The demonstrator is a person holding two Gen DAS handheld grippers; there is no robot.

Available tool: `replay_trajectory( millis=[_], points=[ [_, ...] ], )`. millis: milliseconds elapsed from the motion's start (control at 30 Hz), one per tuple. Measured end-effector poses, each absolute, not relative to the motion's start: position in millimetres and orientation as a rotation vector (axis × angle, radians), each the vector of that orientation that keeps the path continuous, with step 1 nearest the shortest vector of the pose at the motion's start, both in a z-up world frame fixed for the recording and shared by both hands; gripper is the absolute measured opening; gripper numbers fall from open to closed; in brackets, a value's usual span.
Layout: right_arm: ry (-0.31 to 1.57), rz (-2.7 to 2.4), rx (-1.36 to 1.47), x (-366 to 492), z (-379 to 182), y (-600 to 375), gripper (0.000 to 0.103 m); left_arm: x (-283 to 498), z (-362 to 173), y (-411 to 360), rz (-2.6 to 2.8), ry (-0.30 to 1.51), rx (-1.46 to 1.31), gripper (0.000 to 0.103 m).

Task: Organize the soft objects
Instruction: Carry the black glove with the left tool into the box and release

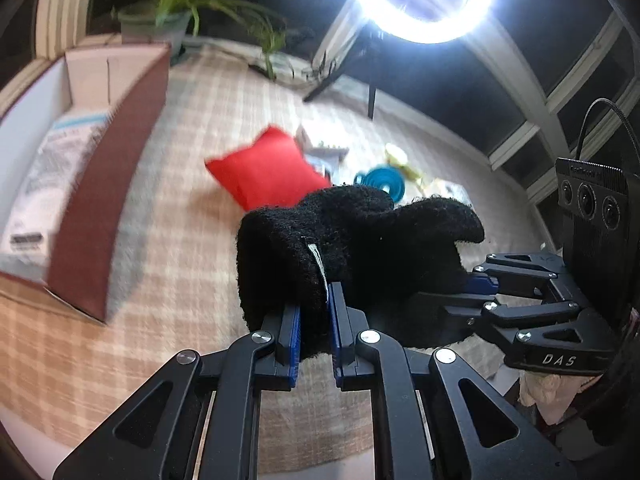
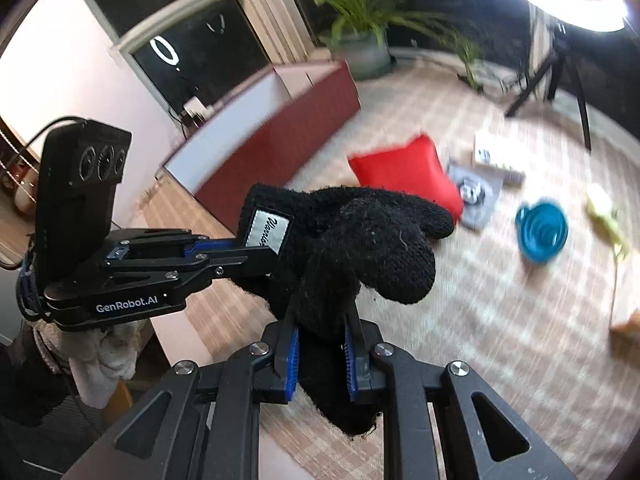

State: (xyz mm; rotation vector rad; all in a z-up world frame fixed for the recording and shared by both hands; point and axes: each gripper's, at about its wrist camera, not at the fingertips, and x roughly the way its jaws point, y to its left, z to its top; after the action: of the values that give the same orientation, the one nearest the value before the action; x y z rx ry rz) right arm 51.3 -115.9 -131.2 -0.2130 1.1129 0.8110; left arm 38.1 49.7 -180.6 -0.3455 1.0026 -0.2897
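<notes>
A black knitted glove [image 1: 352, 248] hangs in the air between both grippers, above a checked rug. My left gripper [image 1: 314, 312] is shut on its cuff end, next to a white label. My right gripper [image 2: 320, 344] is shut on the other end of the glove [image 2: 372, 248]. In the left wrist view the right gripper [image 1: 480, 282] comes in from the right. In the right wrist view the left gripper [image 2: 236, 246] comes in from the left. A red cushion [image 1: 266, 168] lies on the rug beyond the glove; it also shows in the right wrist view [image 2: 408, 172].
An open box with dark red sides [image 1: 108, 184] stands at the left, with a packet inside; it also shows in the right wrist view [image 2: 280, 136]. A blue collapsible bowl [image 2: 542, 232], a yellow-green item [image 2: 604, 212], a grey cloth [image 2: 476, 196] and a white box [image 2: 496, 152] lie on the rug. Potted plants and a ring-light tripod stand at the back.
</notes>
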Motion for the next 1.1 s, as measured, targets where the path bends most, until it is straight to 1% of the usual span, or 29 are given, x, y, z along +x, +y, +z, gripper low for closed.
replay_trajectory(
  millis=[233, 400, 767, 1100],
  points=[
    [0.992, 0.855, -0.276, 61.4, -88.0, -67.5, 0.016, 37.0, -135.5, 84.0, -0.265, 0.883, -0.354, 0.011],
    [0.933, 0.873, -0.326, 73.4, -73.9, -26.4, 0.016, 43.2, -115.3, 115.5, -0.222, 0.814, -0.357, 0.011],
    [0.883, 0.903, -0.41, 95.4, -75.7, 69.4, 0.016, 54.6, -107.5, 195.7, -0.118, 0.754, -0.398, 0.011],
    [0.882, 0.894, -0.484, 119.9, -94.0, 132.8, 0.016, 67.3, -117.9, 247.2, -0.045, 0.754, -0.424, 0.011]
  ],
)
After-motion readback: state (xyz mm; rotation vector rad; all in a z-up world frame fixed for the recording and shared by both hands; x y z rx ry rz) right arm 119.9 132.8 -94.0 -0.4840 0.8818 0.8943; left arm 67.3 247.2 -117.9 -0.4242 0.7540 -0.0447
